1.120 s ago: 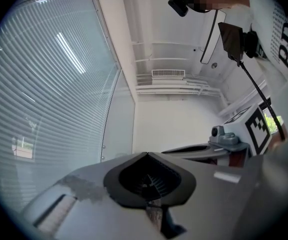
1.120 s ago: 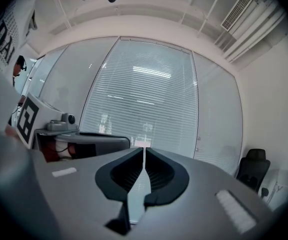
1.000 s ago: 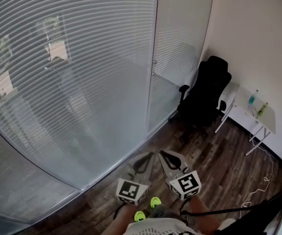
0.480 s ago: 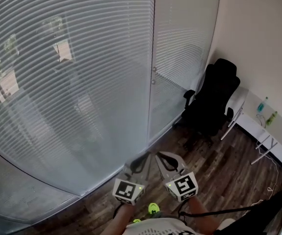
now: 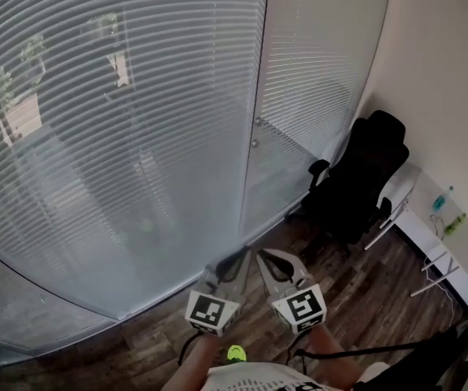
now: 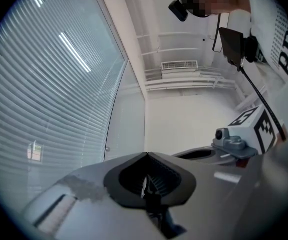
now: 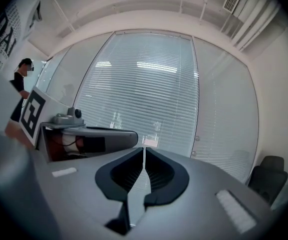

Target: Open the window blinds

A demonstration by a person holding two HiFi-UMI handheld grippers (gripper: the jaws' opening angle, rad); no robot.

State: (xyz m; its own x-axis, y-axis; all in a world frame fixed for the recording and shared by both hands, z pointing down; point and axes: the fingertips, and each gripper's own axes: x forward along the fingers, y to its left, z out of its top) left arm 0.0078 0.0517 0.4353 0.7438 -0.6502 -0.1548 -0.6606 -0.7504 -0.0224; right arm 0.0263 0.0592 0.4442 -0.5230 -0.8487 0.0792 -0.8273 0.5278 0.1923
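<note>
Jaws of the left tool (image 6: 146,155) are pressed together on nothing, and the right tool (image 7: 144,150) is likewise clenched and empty. The two sit side by side, low, short of the glass. The window blinds (image 5: 120,129) hang ahead and to the left, slats closed, well apart from either tool. A small knob (image 5: 254,143) sits on the seam between panels. If it drives the slats, a clenched tool would likely only bump it, and so small a knob could slip from the pads. Only the head view shows the black chair (image 5: 356,186) and white table (image 5: 433,218) to the right. The right gripper view alone shows a person (image 7: 19,91) at its left edge.
</note>
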